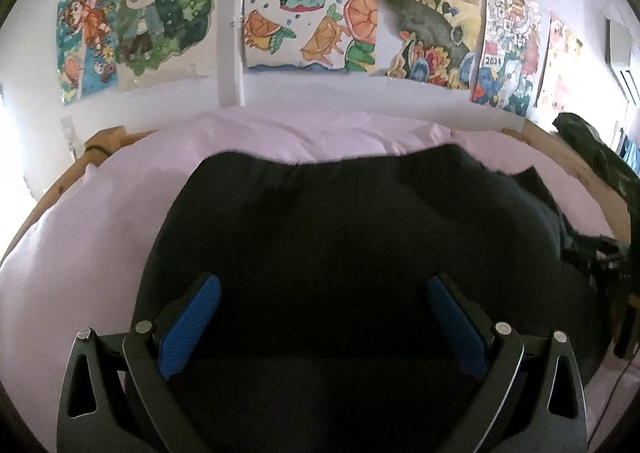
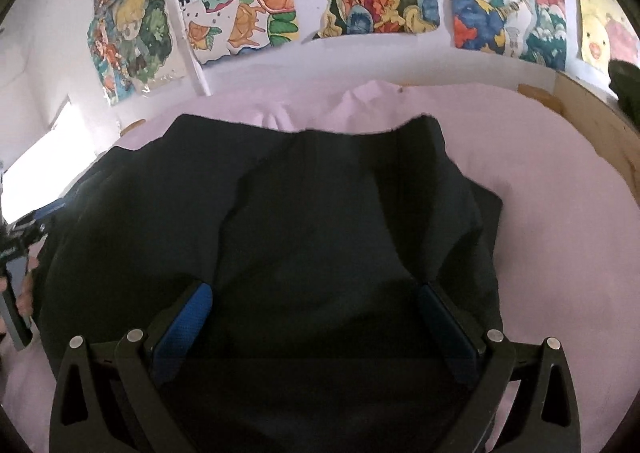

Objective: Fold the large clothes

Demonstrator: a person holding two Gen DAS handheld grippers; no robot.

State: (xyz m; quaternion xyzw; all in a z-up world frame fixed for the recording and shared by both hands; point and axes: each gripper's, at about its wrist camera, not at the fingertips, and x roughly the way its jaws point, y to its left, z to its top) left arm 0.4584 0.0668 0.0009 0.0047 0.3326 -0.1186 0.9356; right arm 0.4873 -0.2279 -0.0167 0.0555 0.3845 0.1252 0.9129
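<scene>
In the left wrist view, you are holding the left gripper (image 1: 324, 289) low over the dark garment (image 1: 340, 221), its blue-padded fingers (image 1: 192, 327) spread wide with nothing between them. The garment is lying spread on the pink sheet (image 1: 100, 221) of a wood-framed bed, its far edge sagging in soft waves, so you are dealing with limp, light cloth that will drape and slide rather than hold a crease.

In the right wrist view, you are hovering the right gripper (image 2: 316, 309) over the same garment, fingers likewise apart and empty. Ridges and folds are running across it here. Judging by that, you are best pinching near an edge or corner (image 2: 424, 125), taking a single layer only.
</scene>
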